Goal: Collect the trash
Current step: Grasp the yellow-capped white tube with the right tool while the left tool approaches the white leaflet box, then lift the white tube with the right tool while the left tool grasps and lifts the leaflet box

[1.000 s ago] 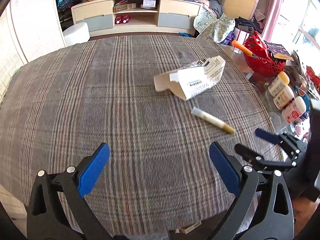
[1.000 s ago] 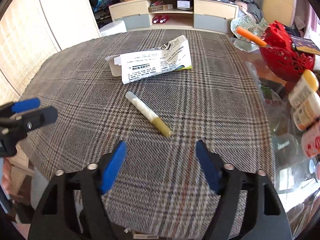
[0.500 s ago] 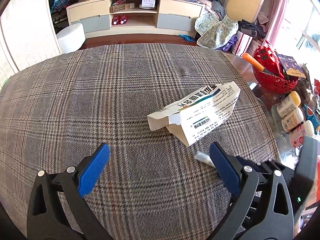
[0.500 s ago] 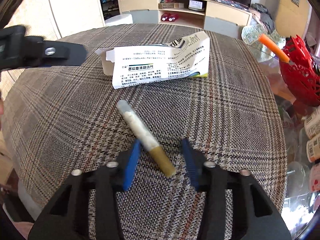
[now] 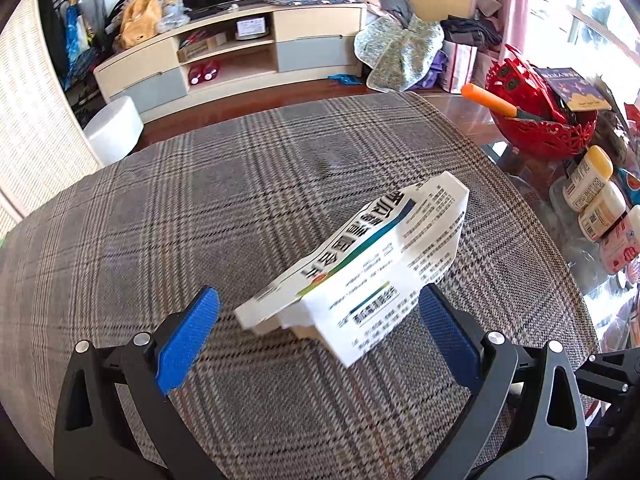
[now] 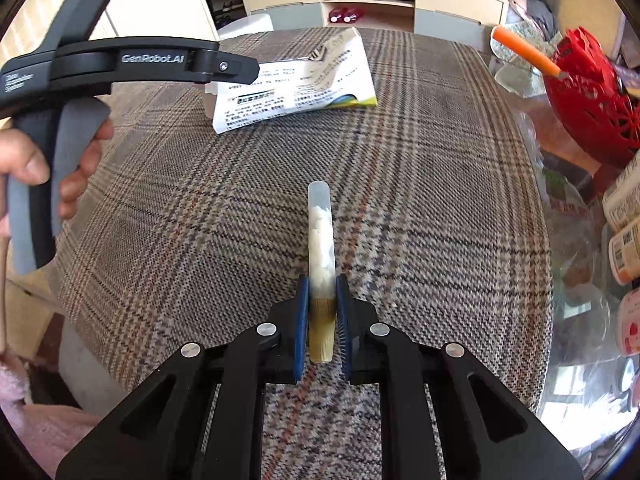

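A crumpled white medicine box (image 5: 360, 280) with printed text lies on the plaid cloth (image 5: 180, 208). My left gripper (image 5: 316, 300) stands open around its near end, and neither blue pad touches it. The right wrist view shows the same box (image 6: 296, 88) farther back. In front of it lies a thin clear tube (image 6: 321, 232) with white stuffing and a yellowish cap. My right gripper (image 6: 322, 280) is closing, and its pads press on the tube at the cap end. A hand (image 6: 80, 152) holds the left gripper's black frame (image 6: 132, 62).
A red basket (image 5: 540, 124) with an orange-handled tool sits on the glass table at the right, with several small bottles (image 5: 592, 196) beside it. A white stool (image 5: 114, 128) and a low cabinet (image 5: 224, 60) stand beyond the cloth's far edge.
My left gripper moved forward until the box lies between its open jaws. My right gripper came down over the tube and shut on its cap end.
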`<state>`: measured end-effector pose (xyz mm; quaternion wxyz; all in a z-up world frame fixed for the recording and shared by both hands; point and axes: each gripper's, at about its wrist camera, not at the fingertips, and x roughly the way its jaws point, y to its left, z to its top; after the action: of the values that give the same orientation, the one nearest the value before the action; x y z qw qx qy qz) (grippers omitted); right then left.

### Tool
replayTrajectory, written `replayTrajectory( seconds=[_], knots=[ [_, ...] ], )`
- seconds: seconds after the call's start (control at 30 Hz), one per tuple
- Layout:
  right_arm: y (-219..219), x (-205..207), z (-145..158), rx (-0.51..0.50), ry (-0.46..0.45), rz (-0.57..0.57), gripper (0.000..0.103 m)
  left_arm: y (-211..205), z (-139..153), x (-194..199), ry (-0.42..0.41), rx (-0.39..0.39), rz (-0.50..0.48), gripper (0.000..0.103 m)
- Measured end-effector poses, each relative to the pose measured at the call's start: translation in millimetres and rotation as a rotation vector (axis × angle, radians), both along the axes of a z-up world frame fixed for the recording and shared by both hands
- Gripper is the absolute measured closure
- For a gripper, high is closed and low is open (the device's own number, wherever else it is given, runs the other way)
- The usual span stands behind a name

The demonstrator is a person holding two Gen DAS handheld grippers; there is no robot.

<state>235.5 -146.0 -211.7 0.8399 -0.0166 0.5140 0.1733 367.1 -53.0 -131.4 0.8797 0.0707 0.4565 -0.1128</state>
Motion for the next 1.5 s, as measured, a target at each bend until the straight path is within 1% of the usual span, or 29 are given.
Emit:
replayTrajectory(
  seconds=[0.13, 0.23, 0.3, 0.33, 0.37, 0.4, 0.5, 0.57, 0.6, 0.63, 0.73, 0.83, 0.97, 1.03, 1.13, 1.2, 1.23, 1.37, 1.43, 1.5],
  knots=[
    [-11, 1, -2, 0.065, 0.011, -0.013, 0.088, -13, -5, 7, -0.003, 0.016, -0.053, 0.008],
    [-16, 12, -2, 0.109, 0.026, -0.019, 0.088, -28, -10, 8, 0.002, 0.035, -0.129, 0.008],
    [-24, 20, -6, 0.142, 0.037, -0.025, 0.088, -39, -16, 8, -0.01, 0.096, -0.183, 0.008],
    [-24, 23, -6, 0.153, 0.039, -0.028, 0.088, -44, -20, 10, -0.01, 0.132, -0.2, 0.008],
    [-25, 24, -6, 0.161, 0.04, -0.032, 0.088, -47, -26, 12, 0.001, 0.151, -0.21, 0.008],
    [-26, 25, -6, 0.163, 0.039, -0.034, 0.088, -49, -30, 15, 0.019, 0.157, -0.219, 0.008],
    [-25, 29, -7, 0.14, 0.023, -0.031, 0.088, -52, -43, 22, 0.027, 0.213, -0.22, 0.009],
    [-23, 29, -8, 0.127, 0.012, -0.029, 0.088, -50, -47, 26, 0.03, 0.218, -0.215, 0.009],
    [-22, 29, -8, 0.125, 0.009, -0.03, 0.088, -48, -48, 28, 0.032, 0.209, -0.218, 0.012],
    [-21, 29, -8, 0.123, 0.006, -0.031, 0.088, -47, -47, 30, 0.034, 0.2, -0.217, 0.021],
    [-20, 27, -8, 0.109, -0.006, -0.032, 0.088, -40, -43, 32, 0.042, 0.187, -0.208, 0.027],
    [-15, 24, -7, 0.076, -0.02, -0.033, 0.088, -39, -43, 27, 0.047, 0.22, -0.211, 0.031],
    [-9, 21, -7, 0.043, -0.028, -0.04, 0.088, -31, -30, 12, 0.036, 0.21, -0.169, 0.036],
    [1, 13, -1, 0.016, -0.03, -0.043, 0.088, -26, -21, 0, 0.018, 0.221, -0.149, 0.04],
    [7, 7, 0, -0.026, -0.026, -0.047, 0.088, -18, -6, -18, 0.017, 0.23, -0.126, 0.041],
    [11, 2, 1, -0.052, -0.017, -0.048, 0.088, -12, 4, -31, 0.03, 0.221, -0.124, 0.042],
    [13, -1, 2, -0.063, -0.014, -0.047, 0.088, -11, 8, -37, 0.024, 0.222, -0.121, 0.043],
    [13, -21, 8, -0.037, 0.016, -0.068, 0.088, -3, 29, -55, -0.006, 0.193, -0.09, 0.044],
    [13, -34, 16, -0.036, 0.011, -0.071, 0.088, 1, 41, -71, -0.024, 0.183, -0.084, 0.045],
    [12, -46, 25, -0.021, 0.001, -0.078, 0.088, 4, 55, -92, -0.025, 0.156, -0.082, 0.045]
  ],
)
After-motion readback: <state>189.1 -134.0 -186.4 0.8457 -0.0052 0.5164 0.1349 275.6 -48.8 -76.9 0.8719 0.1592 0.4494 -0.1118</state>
